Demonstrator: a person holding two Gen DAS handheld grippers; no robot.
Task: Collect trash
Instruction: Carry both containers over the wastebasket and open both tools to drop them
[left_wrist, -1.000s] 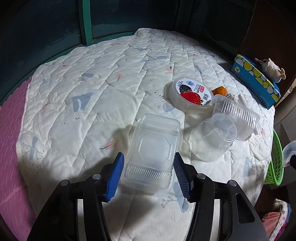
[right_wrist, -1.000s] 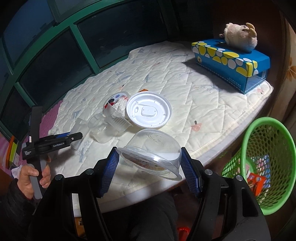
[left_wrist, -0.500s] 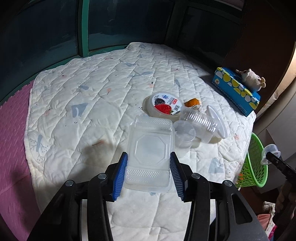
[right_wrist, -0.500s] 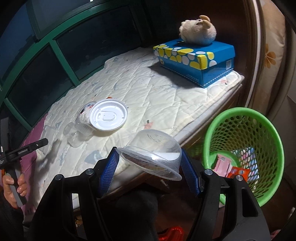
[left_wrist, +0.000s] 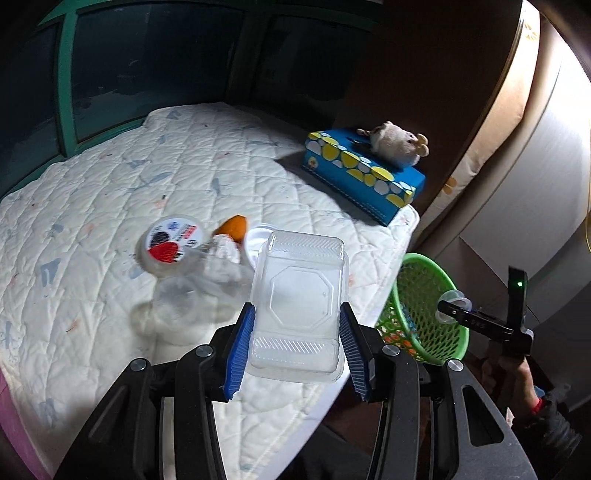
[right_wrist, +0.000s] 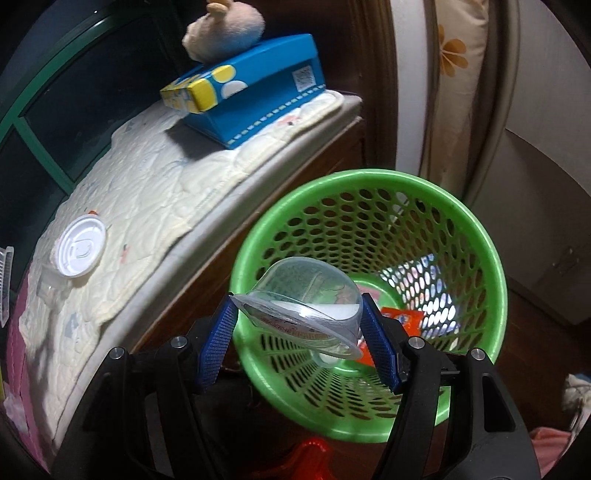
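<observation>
Bed left side: yogurt tub (left_wrist: 170, 244) w/ berry lid, orange peel (left_wrist: 232, 227), crumpled clear cups (left_wrist: 199, 284) all lying on the quilt (left_wrist: 110, 206), waiting for pickup.
White lid: white lid (right_wrist: 79, 251) sitting flat on the quilt nr the bed edge, partly hidden behind the clamshell in the left view.
Left gripper: left gripper (left_wrist: 297, 349) is pinching a clear clamshell box (left_wrist: 301, 295) by its long sides, blue pads pressing both walls; box is riding above the bed edge, clear of the quilt, aimed toward the bin.
Bin: green basket (right_wrist: 480, 236) standing on the floor just beside the bed, red & pink wrappers (right_wrist: 400, 317) already lying in the bottom.
Right gripper: right gripper (right_wrist: 299, 334) is clamping a clear dome cup (right_wrist: 306, 295), tilted, rim toward the camera; it's hanging over the basket mouth, not yet let go.
Not trash: blue tissue box (left_wrist: 364, 177) & plush toy (left_wrist: 397, 142) on top, looking like keepers.
Progress: roughly midway I'd say; some wrappers binned, two pcs in transit, abt four or five bits left on the bed.
</observation>
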